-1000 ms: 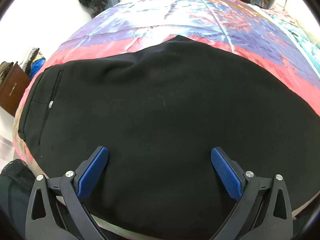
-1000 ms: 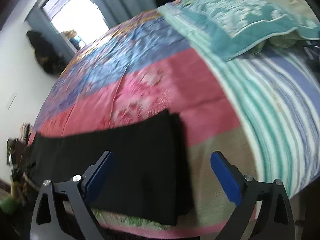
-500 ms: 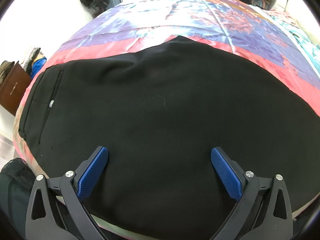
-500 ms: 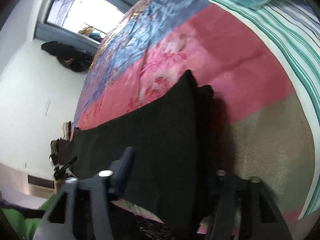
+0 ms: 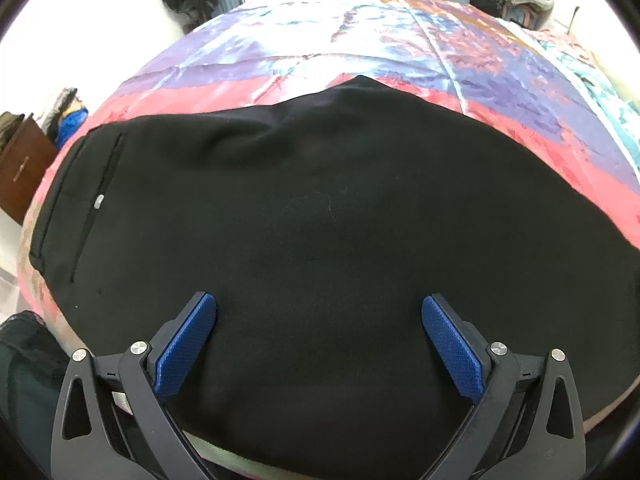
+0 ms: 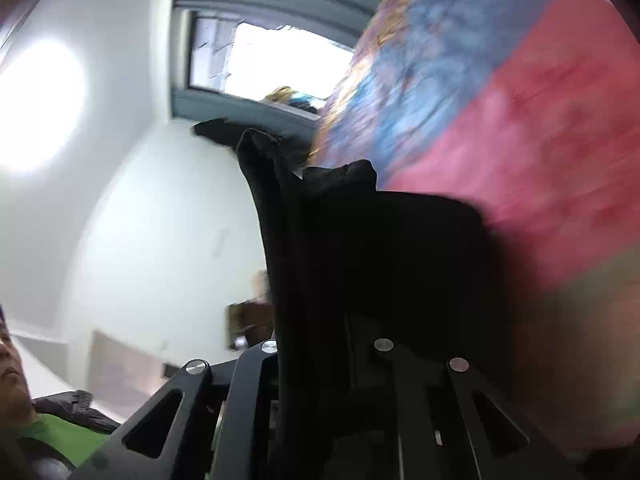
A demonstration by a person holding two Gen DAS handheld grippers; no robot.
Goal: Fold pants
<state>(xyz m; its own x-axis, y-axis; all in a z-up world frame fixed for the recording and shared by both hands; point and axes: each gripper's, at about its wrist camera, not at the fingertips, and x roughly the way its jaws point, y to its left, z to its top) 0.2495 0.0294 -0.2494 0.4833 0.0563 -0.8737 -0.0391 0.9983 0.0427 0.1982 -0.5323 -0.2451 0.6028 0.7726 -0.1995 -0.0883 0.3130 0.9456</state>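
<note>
Right gripper (image 6: 320,320) just closed on lifted pants (image 6: 360,240) hem; left gripper (image 5: 319,340) spread wide

The left gripper (image 5: 319,338) hangs with its jaws spread wide, blue pads (image 5: 185,345) angled down and nothing between them. The right gripper (image 6: 320,344) points near level and is rolled to one side; its jaws have just been closing and now clamp a fold of pants (image 6: 288,240), the pads hidden under the cloth.

White walls (image 6: 160,220), bright window (image 6: 280,60), patchwork bed (image 5: 400,40).
</note>
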